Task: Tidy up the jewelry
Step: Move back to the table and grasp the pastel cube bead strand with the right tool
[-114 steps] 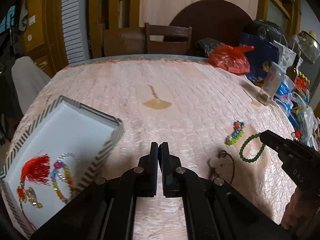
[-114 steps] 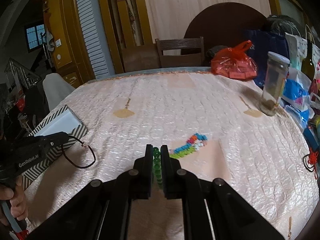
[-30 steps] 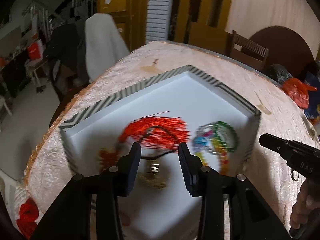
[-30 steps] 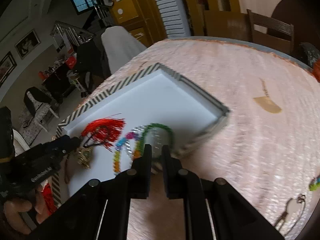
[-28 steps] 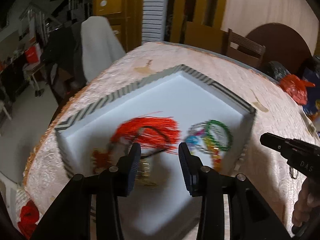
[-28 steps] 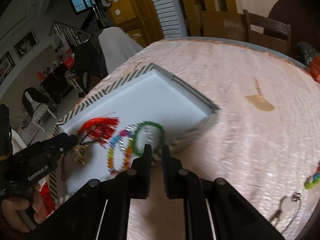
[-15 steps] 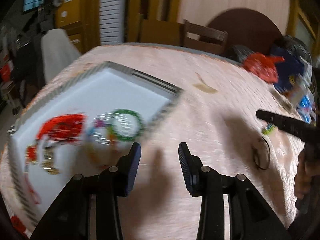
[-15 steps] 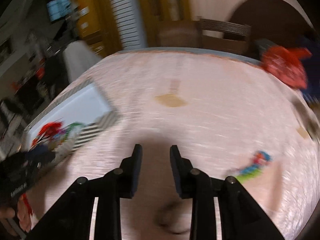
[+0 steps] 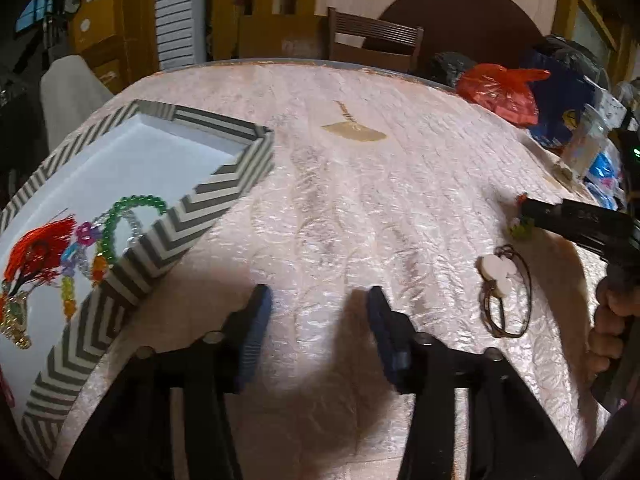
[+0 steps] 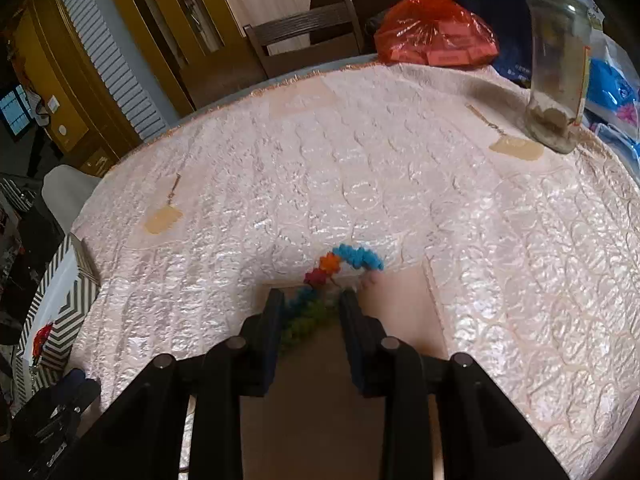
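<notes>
Tray [image 9: 168, 236] at 9 o'clock holds tassel [image 9: 38, 248], rainbow beads [image 9: 76, 252] and green bracelet [image 9: 132, 210]: done. Remaining on the cloth: cord pendant [image 9: 505, 292], bead string [image 10: 332, 280]. Left gripper [image 9: 318, 320] is released, just widened, empty. Right gripper [image 10: 310, 308] straddles the bead string, unclenched.

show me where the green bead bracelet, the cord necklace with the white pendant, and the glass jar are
green bead bracelet [image 9: 120, 216], left wrist view, on its beaded arc.
cord necklace [image 9: 528, 280], left wrist view, on the dark cord.
glass jar [image 10: 560, 60], right wrist view, on its clear wall.
</notes>
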The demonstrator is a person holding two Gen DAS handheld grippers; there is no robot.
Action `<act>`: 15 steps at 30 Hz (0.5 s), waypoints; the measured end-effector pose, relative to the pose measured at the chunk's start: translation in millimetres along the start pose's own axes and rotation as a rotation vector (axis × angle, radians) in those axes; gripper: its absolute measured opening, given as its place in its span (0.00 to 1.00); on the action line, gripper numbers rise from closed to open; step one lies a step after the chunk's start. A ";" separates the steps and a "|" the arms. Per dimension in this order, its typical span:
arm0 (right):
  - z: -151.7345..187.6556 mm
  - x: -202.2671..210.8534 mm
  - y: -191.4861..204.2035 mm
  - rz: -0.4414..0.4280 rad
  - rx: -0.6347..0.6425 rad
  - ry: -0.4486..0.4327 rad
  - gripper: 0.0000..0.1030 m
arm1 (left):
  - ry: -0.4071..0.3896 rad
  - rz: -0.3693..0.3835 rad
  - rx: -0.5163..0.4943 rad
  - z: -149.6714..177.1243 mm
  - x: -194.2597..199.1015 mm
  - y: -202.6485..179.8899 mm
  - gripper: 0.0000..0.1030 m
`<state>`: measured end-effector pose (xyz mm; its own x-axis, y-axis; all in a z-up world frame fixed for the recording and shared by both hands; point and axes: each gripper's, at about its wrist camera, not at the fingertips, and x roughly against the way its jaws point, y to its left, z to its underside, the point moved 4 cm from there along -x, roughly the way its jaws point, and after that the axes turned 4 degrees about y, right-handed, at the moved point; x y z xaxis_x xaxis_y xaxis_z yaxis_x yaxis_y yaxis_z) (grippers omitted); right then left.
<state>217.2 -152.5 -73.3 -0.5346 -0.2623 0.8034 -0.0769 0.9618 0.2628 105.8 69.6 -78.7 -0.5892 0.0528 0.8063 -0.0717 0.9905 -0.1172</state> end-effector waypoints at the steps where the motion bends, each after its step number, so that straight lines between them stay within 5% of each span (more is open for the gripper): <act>1: 0.9 0.6 -1.7 0.004 -0.004 -0.005 0.30 | 0.005 0.000 -0.018 0.4 -1.0 -3.6 0.86; 5: -1.2 -2.6 4.6 0.046 0.029 -0.025 0.36 | 0.016 -0.054 -0.087 5.9 -2.7 -16.5 0.95; 10: -2.8 -11.4 24.0 0.059 0.115 -0.017 0.69 | 0.018 -0.043 -0.090 7.4 -2.9 -17.4 0.96; 15: -0.3 -18.1 39.6 0.167 0.220 0.008 0.67 | 0.025 -0.040 -0.100 7.1 -4.5 -19.1 0.99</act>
<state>224.0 -109.6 -77.3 -0.5483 -0.0985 0.8304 -0.1702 0.9854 0.0045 104.1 49.5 -84.3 -0.5672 0.0151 0.8235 -0.0133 0.9995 -0.0275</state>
